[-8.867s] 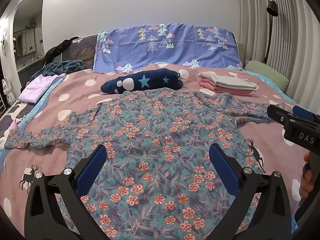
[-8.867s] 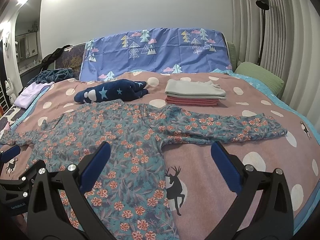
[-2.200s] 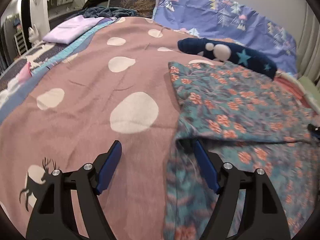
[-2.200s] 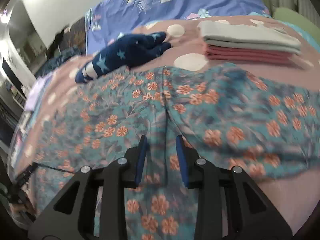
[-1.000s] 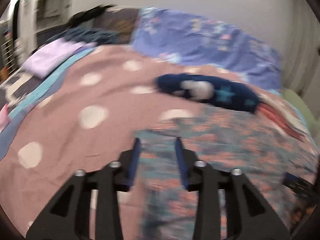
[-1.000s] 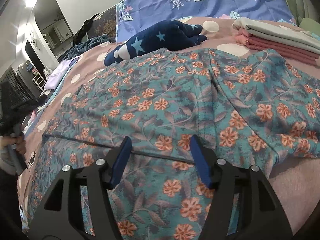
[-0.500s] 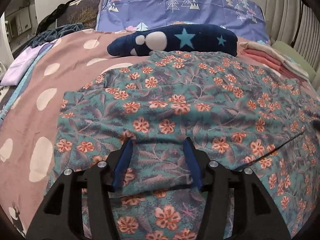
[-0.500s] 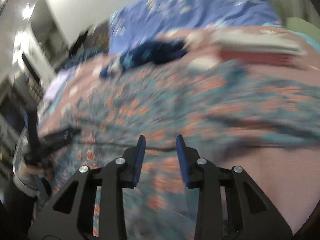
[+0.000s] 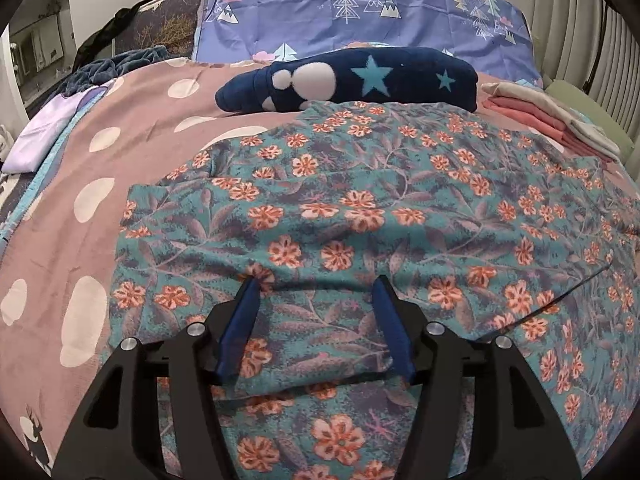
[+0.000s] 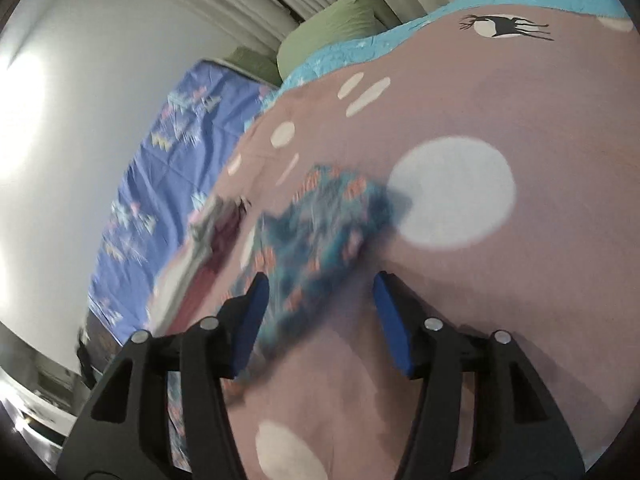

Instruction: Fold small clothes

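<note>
The left gripper point(image 9: 316, 312) sits low over the near part of the floral garment point(image 9: 400, 208), its blue fingers point(image 9: 240, 328) parted with a folded sleeve end lying loose between them; nothing is clamped. The garment is spread on the bed point(image 9: 60, 240), its body running from the near edge toward the headboard end, with the left side already folded inward across the body.

The right gripper point(image 10: 318, 312) is rolled sharply, so the bed appears tilted in its view. Its fingers are also apart, and the remaining sleeve point(image 10: 320, 220) lies directly ahead of them, just beyond the tips, blurred by motion. The sleeve's long axis runs away from the fingers, out over the bed's right side. Contact cannot be determined. The right gripper is judged the nearer tool for this sleeve; the coming fold likely requires closing on its end and carrying it across the body.

Farther back lie a navy star-patterned item point(image 9: 352, 80) and a stack of folded clothes point(image 9: 560, 120).
</note>
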Demonstrator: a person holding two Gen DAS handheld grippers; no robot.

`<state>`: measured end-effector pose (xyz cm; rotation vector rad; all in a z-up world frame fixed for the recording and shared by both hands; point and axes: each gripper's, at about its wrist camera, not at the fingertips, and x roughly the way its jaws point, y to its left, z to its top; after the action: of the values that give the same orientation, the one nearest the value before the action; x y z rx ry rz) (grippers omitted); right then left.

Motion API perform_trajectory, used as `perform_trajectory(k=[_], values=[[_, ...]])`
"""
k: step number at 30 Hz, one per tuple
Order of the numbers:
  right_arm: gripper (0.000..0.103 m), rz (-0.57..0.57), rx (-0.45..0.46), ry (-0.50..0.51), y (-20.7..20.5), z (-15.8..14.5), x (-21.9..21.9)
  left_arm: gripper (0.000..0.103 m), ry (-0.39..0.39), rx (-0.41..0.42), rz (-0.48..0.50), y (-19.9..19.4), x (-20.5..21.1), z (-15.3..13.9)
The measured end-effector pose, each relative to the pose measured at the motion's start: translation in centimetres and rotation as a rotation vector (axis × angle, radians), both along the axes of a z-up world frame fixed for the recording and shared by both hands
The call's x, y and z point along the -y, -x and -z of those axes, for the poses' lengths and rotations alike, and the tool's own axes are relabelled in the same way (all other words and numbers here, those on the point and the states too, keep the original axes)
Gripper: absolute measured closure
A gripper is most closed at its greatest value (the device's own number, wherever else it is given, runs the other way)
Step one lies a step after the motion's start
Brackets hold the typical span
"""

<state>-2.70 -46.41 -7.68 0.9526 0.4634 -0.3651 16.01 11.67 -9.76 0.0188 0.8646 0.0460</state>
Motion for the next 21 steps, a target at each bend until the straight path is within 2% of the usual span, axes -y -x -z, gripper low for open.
perform_trajectory(k=[1, 2, 3, 5, 8, 11, 13, 15, 18, 20, 21], values=[[0.056, 0.017, 0.005, -0.001, -0.4, 0.0, 0.1, 0.041, -0.009, 0.001, -0.001, 0.0, 0.1, 0.0], [0.069, 0.034, -0.004, -0.003, -1.1, 0.0, 0.3, 0.041, -0.017, 0.001, -0.002, 0.0, 0.2, 0.0], [0.095, 0.027, -0.018, -0.026, -1.7, 0.2, 0.5, 0.041, -0.019, 0.002, -0.002, 0.0, 0.2, 0.0], [0.095, 0.007, -0.007, -0.108, -3.0, 0.6, 0.4, 0.041, -0.011, 0.002, -0.003, 0.0, 0.1, 0.0], [0.096, -0.085, 0.079, -0.075, -5.4, -2.4, -3.8, 0.041, -0.002, 0.004, -0.003, 0.0, 0.0, 0.0], [0.096, -0.323, 0.162, -0.030, -9.2, -5.8, -12.0, 0.041, -0.004, 0.005, -0.003, 0.0, -0.1, 0.1], [0.096, -0.501, 0.206, 0.004, -11.8, -7.7, -19.6, 0.041, -0.001, 0.005, -0.003, 0.0, -0.1, 0.1], [0.096, -0.649, 0.228, -0.002, -13.4, -8.1, -25.4, 0.041, 0.004, 0.007, -0.003, 0.1, -0.1, 0.0], [0.096, -0.859, 0.191, -0.003, -15.4, -6.9, -34.3, 0.041, 0.016, 0.009, -0.002, 0.2, -0.2, 0.0], [0.095, -0.941, 0.124, 0.072, -16.1, -5.5, -38.4, 0.041, 0.028, 0.009, -0.002, 0.2, -0.4, -0.1], [0.095, -0.985, 0.061, 0.127, -16.5, -4.0, -40.5, 0.041, 0.034, 0.009, -0.001, 0.2, -0.5, 0.0]])
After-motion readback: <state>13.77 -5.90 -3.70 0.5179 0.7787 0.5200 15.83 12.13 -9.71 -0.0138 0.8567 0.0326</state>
